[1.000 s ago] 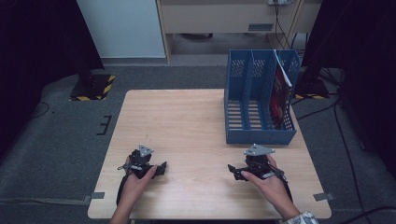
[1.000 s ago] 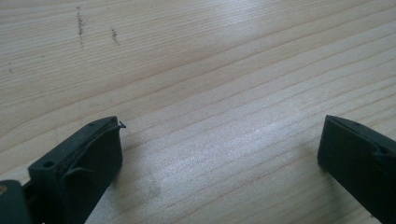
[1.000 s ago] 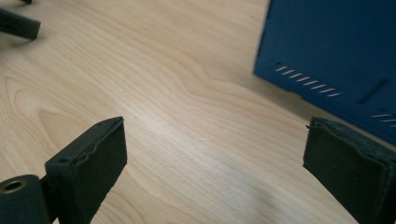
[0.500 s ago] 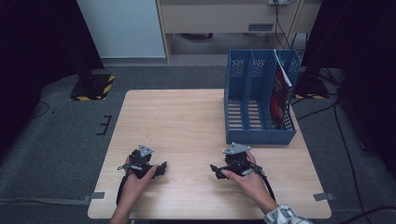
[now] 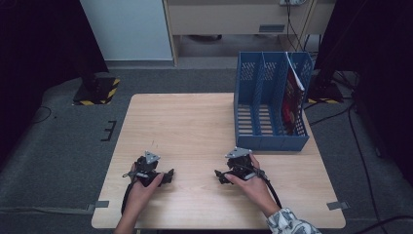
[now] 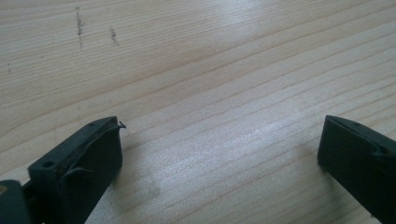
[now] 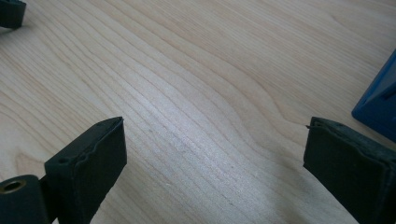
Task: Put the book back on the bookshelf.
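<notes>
My left gripper (image 5: 167, 176) rests low on the wooden table (image 5: 195, 126) near its front left, held by a hand, jaws pointing right. In the left gripper view it (image 6: 222, 126) stands open with bare wood between the fingers. My right gripper (image 5: 220, 176) sits near the front middle, jaws pointing left toward the other one. In the right gripper view it (image 7: 215, 123) is open and holds nothing. A blue file rack (image 5: 270, 97) with three compartments stands at the back right, a red-covered book (image 5: 290, 100) upright in its rightmost slot.
A corner of the blue rack (image 7: 378, 107) shows at the right edge of the right gripper view, and a jaw of the left gripper (image 7: 11, 11) at its top left. Dark floor, cables and cabinets surround the table.
My right gripper has slid left along the front of the table, from the front right toward the middle. The left gripper has stayed put.
</notes>
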The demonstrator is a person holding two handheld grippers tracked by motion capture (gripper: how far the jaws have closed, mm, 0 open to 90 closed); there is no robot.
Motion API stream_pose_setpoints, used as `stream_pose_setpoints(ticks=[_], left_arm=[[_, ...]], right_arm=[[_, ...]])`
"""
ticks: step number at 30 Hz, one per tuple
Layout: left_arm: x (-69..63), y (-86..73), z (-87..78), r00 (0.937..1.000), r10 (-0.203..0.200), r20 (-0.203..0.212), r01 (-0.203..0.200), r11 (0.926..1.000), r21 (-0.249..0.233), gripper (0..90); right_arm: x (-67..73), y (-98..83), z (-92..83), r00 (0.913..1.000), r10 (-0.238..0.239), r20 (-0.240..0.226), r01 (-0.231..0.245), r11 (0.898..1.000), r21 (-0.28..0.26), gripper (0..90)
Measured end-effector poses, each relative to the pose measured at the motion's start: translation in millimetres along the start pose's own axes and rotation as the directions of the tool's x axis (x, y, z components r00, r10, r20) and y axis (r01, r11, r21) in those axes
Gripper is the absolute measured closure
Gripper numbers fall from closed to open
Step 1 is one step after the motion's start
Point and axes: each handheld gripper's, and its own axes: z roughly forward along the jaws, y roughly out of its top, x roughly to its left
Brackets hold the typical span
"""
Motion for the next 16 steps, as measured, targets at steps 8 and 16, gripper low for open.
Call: stream_pose_setpoints(ticks=[8,16], left_arm=[[0.0,0.0,0.0,1.0000,0.000,0.000,0.000,1.0000,0.000,0.0],[-0.1,0.1,0.2,1.0000,0.001,0.001,-0.001,1.0000,0.000,0.0]], right_arm=[[7.0,-4.5,10.4,0.9998,-0.013,0.017,0.013,1.000,0.024,5.8],[8.0,-5.0,12.0,0.9997,-0.005,0.024,0.004,1.000,0.019,3.1]])
